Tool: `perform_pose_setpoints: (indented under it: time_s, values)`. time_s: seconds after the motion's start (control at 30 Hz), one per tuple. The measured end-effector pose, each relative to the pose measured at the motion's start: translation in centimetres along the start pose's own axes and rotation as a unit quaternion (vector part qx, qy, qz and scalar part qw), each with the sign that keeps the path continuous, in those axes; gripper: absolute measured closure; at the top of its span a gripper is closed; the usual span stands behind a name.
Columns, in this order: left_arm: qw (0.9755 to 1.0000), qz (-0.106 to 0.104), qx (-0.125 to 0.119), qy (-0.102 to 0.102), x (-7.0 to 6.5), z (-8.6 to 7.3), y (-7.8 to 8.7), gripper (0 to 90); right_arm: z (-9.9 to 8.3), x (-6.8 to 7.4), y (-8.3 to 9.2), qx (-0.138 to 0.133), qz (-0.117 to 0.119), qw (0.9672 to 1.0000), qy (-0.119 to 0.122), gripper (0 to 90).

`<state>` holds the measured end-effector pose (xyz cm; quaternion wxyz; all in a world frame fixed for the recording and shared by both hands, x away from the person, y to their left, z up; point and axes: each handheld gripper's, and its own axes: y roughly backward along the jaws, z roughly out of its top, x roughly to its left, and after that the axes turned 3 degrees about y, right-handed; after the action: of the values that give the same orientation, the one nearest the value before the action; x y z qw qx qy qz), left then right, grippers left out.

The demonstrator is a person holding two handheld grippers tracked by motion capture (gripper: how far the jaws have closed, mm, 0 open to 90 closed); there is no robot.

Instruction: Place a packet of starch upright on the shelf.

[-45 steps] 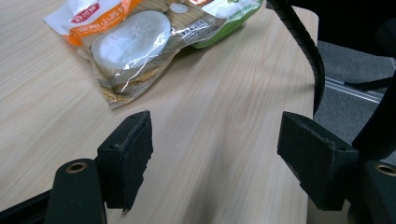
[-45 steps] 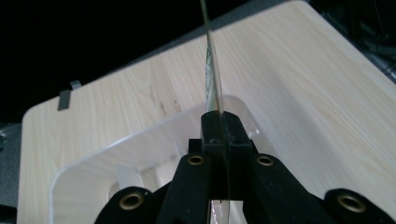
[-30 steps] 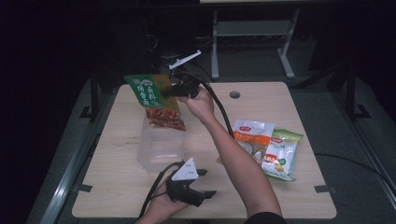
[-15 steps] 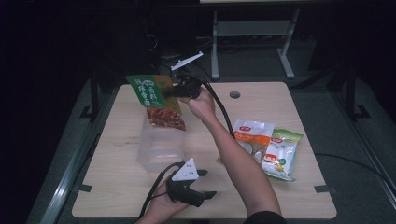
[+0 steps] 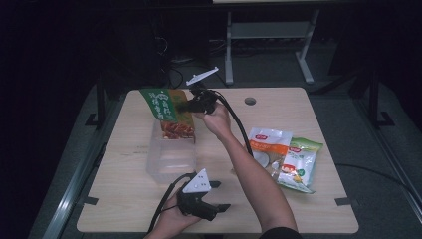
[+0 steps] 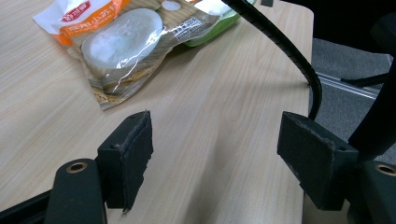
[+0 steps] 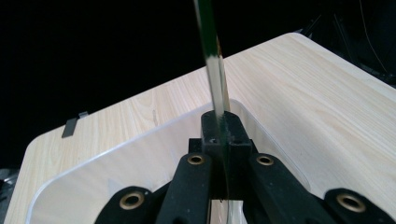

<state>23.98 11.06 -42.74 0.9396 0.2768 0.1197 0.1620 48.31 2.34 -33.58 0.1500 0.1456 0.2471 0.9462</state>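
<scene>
Overhead, right gripper [image 5: 188, 106] clamps one green snack bag [image 5: 166, 112] above one clear box [image 5: 169, 157]; two packets [image 5: 283, 154] at three o'clock; left gripper [image 5: 219, 196] gapes empty.

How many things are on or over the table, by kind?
Snack packets: 3 (green-and-orange foil packet held over the box, orange-and-clear packet, green-and-white packet)
Clear plastic box: 1
Total: 4
</scene>
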Motion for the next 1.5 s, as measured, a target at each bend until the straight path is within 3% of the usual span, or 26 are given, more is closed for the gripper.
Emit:
perform_pose_setpoints:
  time_s: [0.2, 0.4, 0.53, 0.7, 0.9, 1.23, 1.5]
  values:
    - [1.0000, 0.001, 0.000, 0.000, -0.1, 0.0, -0.1, 26.0, -0.3, -0.1, 0.3, 0.011, 0.005, 0.9998, 0.016, 89.8]
    - [1.0000, 0.003, 0.001, -0.001, 0.0, 0.0, -0.1, 26.0, 0.0, 0.1, 0.3, 0.019, -0.013, 0.9995, 0.023, 88.8]
    - [1.0000, 0.005, 0.005, -0.004, 0.1, 0.0, 0.0, 26.0, 0.1, 0.1, 0.6, 0.040, -0.033, 0.9981, 0.033, 81.8]
    - [1.0000, 0.005, 0.007, 0.001, 0.2, -0.1, -0.2, 25.8, -0.2, -0.3, 1.6, 0.057, -0.035, 0.9976, 0.016, 65.0]
    - [0.9999, 0.006, 0.013, 0.001, 0.3, -0.1, -0.4, 25.8, -0.8, -0.4, 3.6, 0.065, -0.047, 0.9968, 0.003, 56.6]
    - [0.9999, 0.006, 0.016, 0.001, 0.5, 0.0, -0.6, 25.5, -2.5, -0.9, 6.5, 0.072, -0.055, 0.9956, -0.023, 51.8]
    - [0.9998, 0.005, 0.018, 0.003, 0.5, 0.0, -0.9, 25.5, -3.7, -0.7, 8.4, 0.075, -0.063, 0.9948, -0.031, 48.2]
